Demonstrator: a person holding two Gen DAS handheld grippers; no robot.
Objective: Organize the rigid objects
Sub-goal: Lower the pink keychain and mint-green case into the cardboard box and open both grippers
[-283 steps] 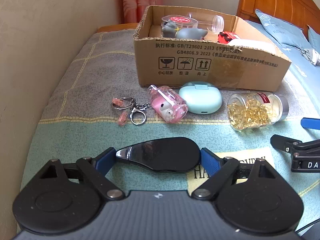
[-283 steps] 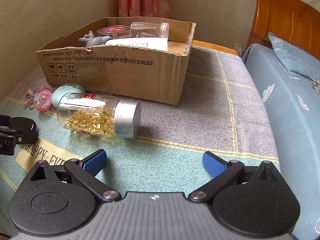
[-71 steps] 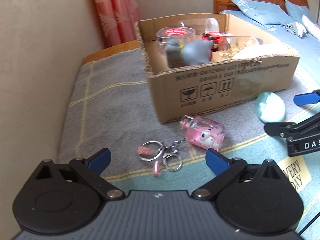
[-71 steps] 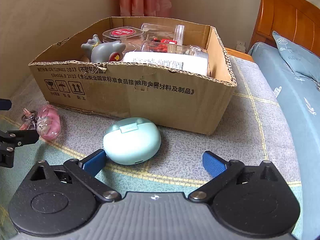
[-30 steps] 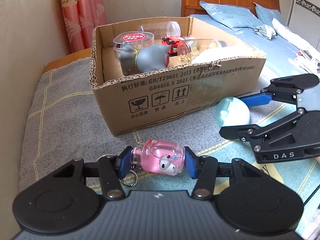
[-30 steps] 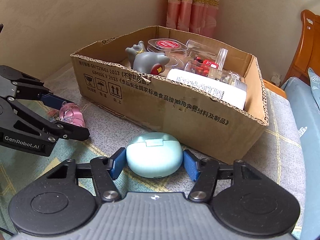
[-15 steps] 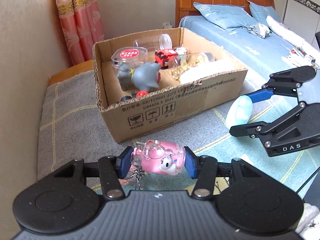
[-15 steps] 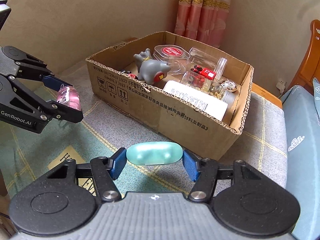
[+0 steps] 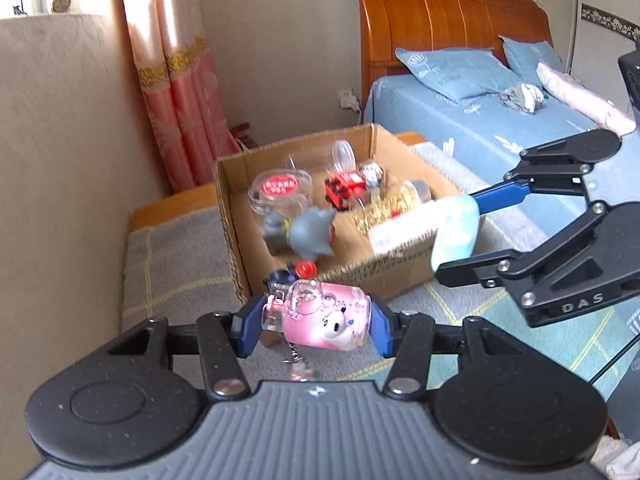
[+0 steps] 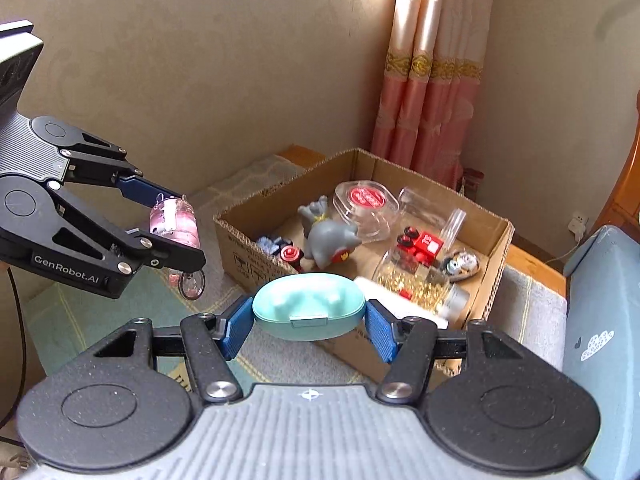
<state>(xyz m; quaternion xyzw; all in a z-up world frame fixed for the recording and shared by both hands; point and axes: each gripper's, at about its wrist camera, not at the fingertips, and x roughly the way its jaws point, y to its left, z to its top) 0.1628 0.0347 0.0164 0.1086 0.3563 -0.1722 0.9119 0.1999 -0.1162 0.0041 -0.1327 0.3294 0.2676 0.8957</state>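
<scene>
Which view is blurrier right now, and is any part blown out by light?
Left wrist view: softer, motion smear on the mint earbud case and cardboard box; pink keychain bottle fairly sharp. Right wrist view: crisper; sunlit curtain washed out at top.

From my screen I see beige walls (image 10: 200, 80), a pink curtain (image 9: 176, 92) lit from behind (window edge barely visible), and a wooden headboard (image 9: 440, 16) above the blue-sheeted bed (image 9: 460, 120).
</scene>
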